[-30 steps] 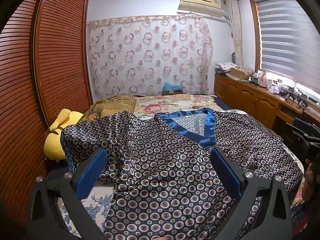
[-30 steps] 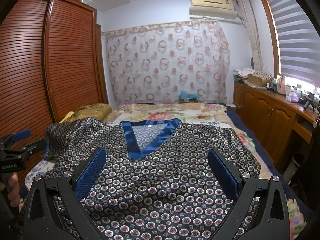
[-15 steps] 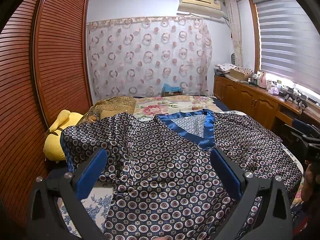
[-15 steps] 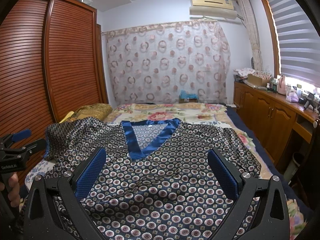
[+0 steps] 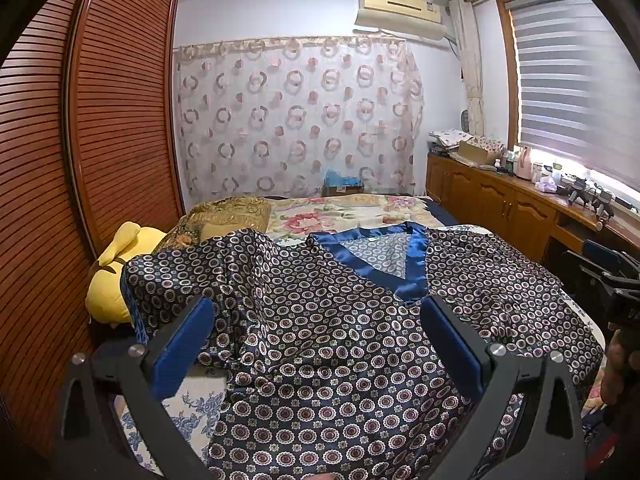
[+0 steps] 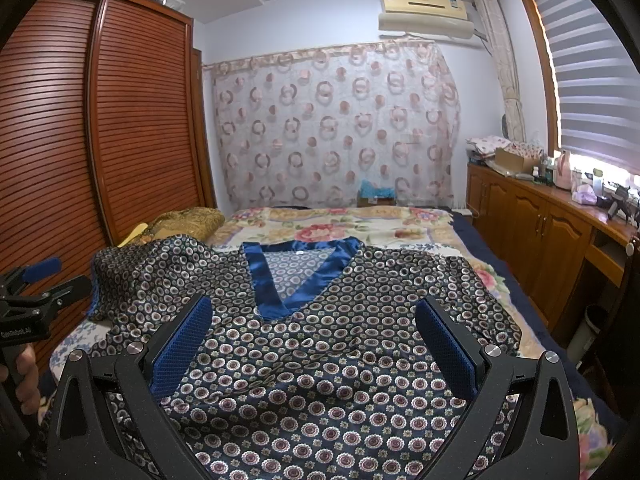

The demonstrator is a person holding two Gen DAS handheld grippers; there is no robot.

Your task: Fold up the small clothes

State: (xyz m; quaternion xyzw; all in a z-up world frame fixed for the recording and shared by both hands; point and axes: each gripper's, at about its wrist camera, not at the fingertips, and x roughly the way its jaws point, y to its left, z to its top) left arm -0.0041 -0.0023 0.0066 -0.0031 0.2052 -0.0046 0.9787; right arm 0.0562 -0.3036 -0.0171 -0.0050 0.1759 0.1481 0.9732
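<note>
Nothing has moved since the earlier frames: the left gripper (image 5: 316, 344) and the right gripper (image 6: 314, 340) both hang with fingers spread wide and empty above the shirt (image 5: 340, 320). To fold well, I think each should pinch one sleeve edge low and bring it inward evenly. The shirt, dark satin with circle print and blue V-collar (image 6: 298, 276), lies front-up on the bed (image 6: 360, 224), its left sleeve (image 5: 180, 268) bunched.

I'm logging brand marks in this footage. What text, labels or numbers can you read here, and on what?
"GenRobot.AI", as best it reads, small white letters on the black left gripper, seen in the right wrist view.
Blue sticker on the cream wall air conditioner: too small to read.
Label on the brown cardboard box beyond the bed: blurred.
</note>
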